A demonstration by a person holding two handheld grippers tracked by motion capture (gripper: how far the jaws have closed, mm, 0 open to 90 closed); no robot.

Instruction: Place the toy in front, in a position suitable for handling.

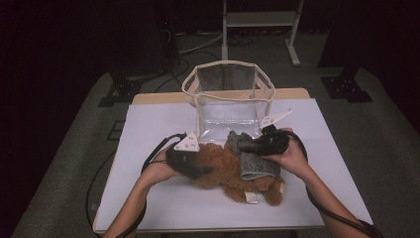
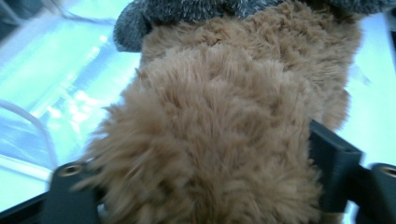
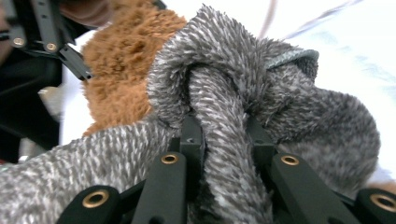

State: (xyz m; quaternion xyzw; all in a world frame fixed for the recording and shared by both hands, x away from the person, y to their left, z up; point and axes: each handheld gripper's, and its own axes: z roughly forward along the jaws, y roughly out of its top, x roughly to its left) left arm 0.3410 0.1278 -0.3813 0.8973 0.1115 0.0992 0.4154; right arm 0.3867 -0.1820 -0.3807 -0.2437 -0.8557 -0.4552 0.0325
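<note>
A brown plush toy (image 1: 225, 171) lies on the white table top (image 1: 163, 198), with a grey knitted garment (image 1: 255, 161) draped over its right side. My left gripper (image 1: 200, 171) comes in from the left. In the left gripper view, brown fur (image 2: 219, 130) packs the space between the jaws of the left gripper (image 2: 205, 182), and the jaws press into it. My right gripper (image 1: 250, 145) is shut on a bunched fold of the grey garment (image 3: 224, 102), pinched between its jaws (image 3: 224, 135). Brown fur (image 3: 121, 56) shows behind that fold.
A clear plastic bag (image 1: 228, 94) with a cream trim stands open just behind the toy, at the table's far edge. Black cables trail from both hands off the table's front. A white stand (image 1: 260, 20) and dark equipment sit on the floor beyond.
</note>
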